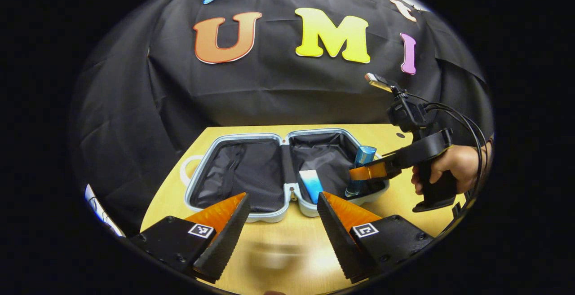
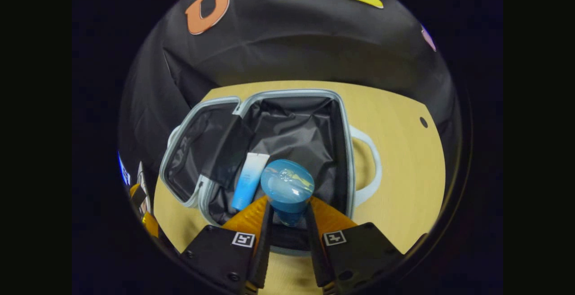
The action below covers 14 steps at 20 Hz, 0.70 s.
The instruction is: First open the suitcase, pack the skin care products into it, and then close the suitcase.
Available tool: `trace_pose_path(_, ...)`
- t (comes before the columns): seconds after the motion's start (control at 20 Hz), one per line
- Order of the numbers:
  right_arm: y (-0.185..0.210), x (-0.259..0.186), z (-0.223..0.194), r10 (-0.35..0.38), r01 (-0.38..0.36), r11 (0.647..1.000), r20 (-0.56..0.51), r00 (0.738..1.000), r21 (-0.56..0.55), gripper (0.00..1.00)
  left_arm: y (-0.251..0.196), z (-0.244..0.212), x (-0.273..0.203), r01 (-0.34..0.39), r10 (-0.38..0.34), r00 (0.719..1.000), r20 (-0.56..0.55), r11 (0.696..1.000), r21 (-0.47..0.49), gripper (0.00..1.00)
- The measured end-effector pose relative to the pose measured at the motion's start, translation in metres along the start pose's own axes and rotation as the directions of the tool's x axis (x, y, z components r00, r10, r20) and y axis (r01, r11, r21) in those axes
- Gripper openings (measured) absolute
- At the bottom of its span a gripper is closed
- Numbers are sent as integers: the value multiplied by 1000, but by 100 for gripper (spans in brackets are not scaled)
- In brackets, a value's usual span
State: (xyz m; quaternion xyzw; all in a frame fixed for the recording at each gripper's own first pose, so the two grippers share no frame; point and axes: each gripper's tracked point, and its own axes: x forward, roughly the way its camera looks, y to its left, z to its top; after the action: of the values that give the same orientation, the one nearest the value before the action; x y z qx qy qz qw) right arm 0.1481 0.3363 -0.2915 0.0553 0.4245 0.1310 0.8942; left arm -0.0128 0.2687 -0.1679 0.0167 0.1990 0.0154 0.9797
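Observation:
A pale blue suitcase point(image 1: 269, 216) lies open on the wooden table, both black-lined halves up. A white and blue tube point(image 1: 311, 184) lies in its right half. My right gripper point(image 1: 366, 172) is shut on a blue bottle point(image 1: 360, 169), held upright over that half's right side. In the right gripper view the bottle's round cap point(image 2: 287, 185) stands between my two fingers, with the tube point(image 2: 249, 179) to its left and the suitcase rim point(image 2: 346, 151) beyond. My left gripper point(image 1: 283, 212) hangs open over the table just in front of the suitcase, nothing between its fingers.
A hand point(image 1: 449, 167) holds the right gripper's handle, with cables looping behind it. The suitcase's white handle point(image 2: 373, 165) sticks out sideways on the table point(image 2: 404, 173). The black cloth wall stands close behind the table's far edge.

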Motion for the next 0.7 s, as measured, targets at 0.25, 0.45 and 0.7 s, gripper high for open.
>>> trace_pose_path(0.25,0,41,14,-27,28,999,-25,999,19,39,34,-15,-1,-67,64,997,-37,993,-101,96)
trace_pose_path(0.45,-7,70,4,-66,72,996,-95,993,56,39,64,-21,2,-125,118,992,-52,981,-150,96)
trace_pose_path(0.7,-3,70,4,-84,87,996,-95,992,32,42,98,-15,11,-152,148,988,-37,966,-207,96)
